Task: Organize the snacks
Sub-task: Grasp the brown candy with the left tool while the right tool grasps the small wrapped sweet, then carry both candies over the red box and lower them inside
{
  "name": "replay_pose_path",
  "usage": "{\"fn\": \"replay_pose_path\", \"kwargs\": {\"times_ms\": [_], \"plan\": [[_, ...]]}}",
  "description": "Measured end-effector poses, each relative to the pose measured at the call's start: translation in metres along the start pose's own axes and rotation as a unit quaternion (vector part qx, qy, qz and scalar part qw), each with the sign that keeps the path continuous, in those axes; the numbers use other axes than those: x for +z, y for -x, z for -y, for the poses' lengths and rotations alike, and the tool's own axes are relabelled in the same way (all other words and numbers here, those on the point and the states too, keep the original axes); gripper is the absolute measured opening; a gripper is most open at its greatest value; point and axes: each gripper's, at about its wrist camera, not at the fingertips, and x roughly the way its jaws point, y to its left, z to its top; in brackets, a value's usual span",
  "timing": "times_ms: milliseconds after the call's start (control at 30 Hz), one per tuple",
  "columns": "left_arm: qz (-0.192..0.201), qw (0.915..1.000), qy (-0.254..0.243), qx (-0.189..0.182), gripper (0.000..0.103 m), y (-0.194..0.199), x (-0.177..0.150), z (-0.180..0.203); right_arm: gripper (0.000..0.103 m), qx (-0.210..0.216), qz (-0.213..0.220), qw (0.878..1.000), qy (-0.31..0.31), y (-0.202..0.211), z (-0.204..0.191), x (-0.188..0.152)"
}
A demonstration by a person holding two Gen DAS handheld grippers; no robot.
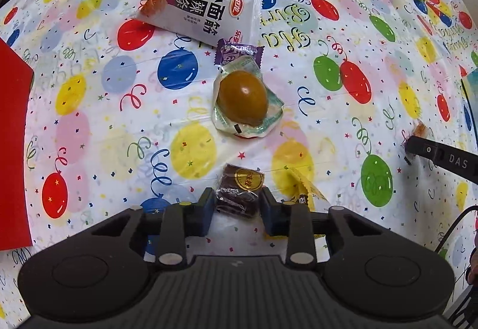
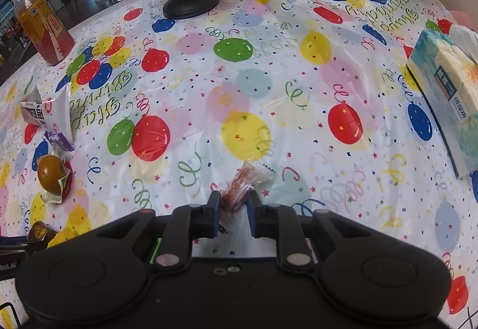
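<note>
Left gripper (image 1: 237, 205) clamped on dark candy (image 1: 239, 194), low on balloon tablecloth (image 1: 89, 119). Right gripper (image 2: 234, 211) pinches orange snack (image 2: 239, 187). Packed egg (image 1: 242, 97) lies beyond the candy.

The surface (image 1: 373, 39) has a white cloth with red, blue, yellow and green balloons. The egg (image 1: 242, 99) is brown, the candy (image 1: 239, 52) purple.
</note>
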Motion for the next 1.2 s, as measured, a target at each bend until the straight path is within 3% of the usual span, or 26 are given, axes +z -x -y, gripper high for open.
{"fn": "replay_pose_path", "kwargs": {"times_ms": [233,633,1200], "plan": [[0.003,0.9996,0.024,-0.011,0.03,0.004,-0.005,-0.01,0.012,0.026,0.003,1.0,-0.001,0.017,0.001,-0.009],[0.026,0.9964,0.078,-0.023,0.031,0.042,-0.023,-0.045,0.011,0.08,0.021,0.995,0.052,0.067,-0.024,-0.026],[0.087,0.9879,0.126,-0.027,0.031,0.128,-0.058,-0.111,0.011,0.176,0.042,0.972,0.152,0.138,-0.129,-0.05]]}}
